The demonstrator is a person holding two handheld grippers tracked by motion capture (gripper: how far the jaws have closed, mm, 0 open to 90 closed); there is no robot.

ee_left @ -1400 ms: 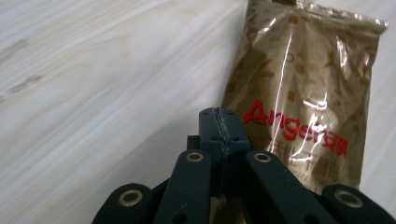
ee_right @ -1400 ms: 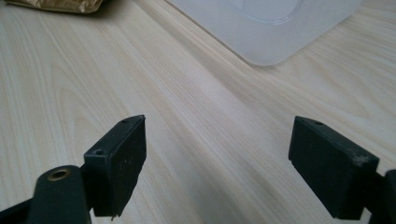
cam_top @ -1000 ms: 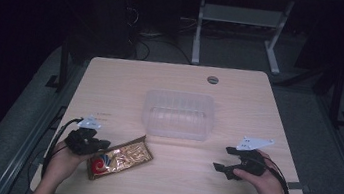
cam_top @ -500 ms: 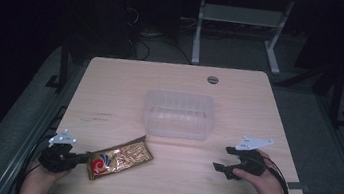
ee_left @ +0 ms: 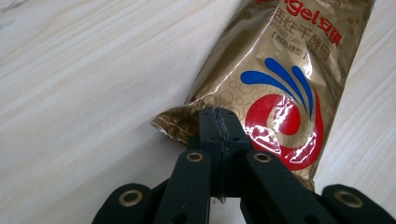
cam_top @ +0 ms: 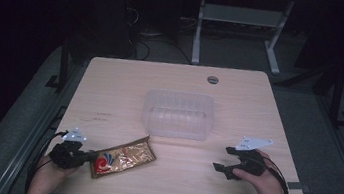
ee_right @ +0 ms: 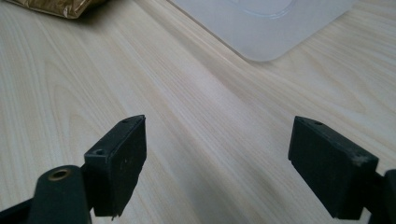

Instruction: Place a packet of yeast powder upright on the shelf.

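- While the left gripper sits at the near left corner of the table, its jaws are pressed together, and the left gripper view shows them meeting at the crimped end seam of the gold foil packet; they seem to pinch that seam, though the jaws hide the contact itself.
- Just right of that gripper, the packet lies flat on the wood, slanting away toward the clear plastic container, which stands near the middle of the table, apart from the packet.
- As a guess at handling, the packet looks light and soft, its foil slick and crinkly, so it would likely sag or slip if taken by the glossy face; the flat sealed end, or a pinch across the narrow width, gives the surest hold.
- Farther right, the right gripper rests low over bare wood, jaws spread wide with nothing between them.
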